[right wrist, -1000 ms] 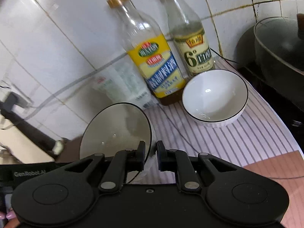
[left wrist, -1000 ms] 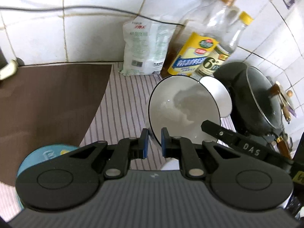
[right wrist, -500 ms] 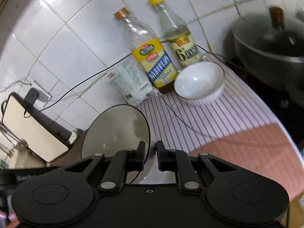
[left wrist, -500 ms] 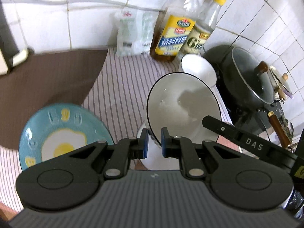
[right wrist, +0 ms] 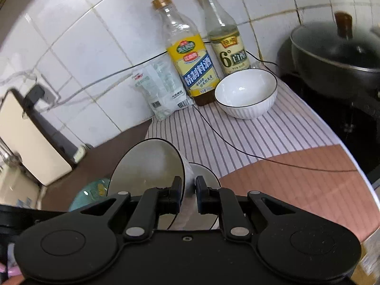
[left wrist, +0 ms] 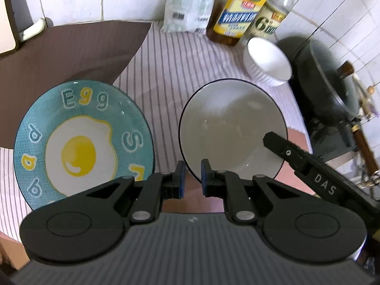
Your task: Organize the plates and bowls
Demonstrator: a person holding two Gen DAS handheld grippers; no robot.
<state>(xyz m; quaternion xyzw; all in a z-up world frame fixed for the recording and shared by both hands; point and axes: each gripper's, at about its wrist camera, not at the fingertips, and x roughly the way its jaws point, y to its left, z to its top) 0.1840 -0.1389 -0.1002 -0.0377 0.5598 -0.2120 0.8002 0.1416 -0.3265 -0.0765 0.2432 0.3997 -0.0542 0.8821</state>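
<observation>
Both grippers hold one white plate with a thin black rim (left wrist: 231,130), tilted up off the counter. My left gripper (left wrist: 191,181) is shut on its near rim. My right gripper (right wrist: 188,194) is shut on the rim of the same plate (right wrist: 147,166); its finger (left wrist: 306,163) shows in the left wrist view at the plate's right edge. A teal egg-print plate (left wrist: 83,142) lies flat on the striped cloth to the left. A white ribbed bowl (right wrist: 245,93) sits by the bottles. Another white dish (right wrist: 201,173) is partly hidden behind the held plate.
Two sauce bottles (right wrist: 190,54) (right wrist: 225,35) and a plastic bag (right wrist: 159,90) stand against the tiled wall. A dark lidded pot (right wrist: 337,54) sits on the stove at right. A thin black cable (right wrist: 237,147) crosses the cloth. A brown mat (left wrist: 59,54) lies left.
Both grippers have pulled back and up with the plate. The egg plate has come fully into the left wrist view and the bowl and bottles look farther away.
</observation>
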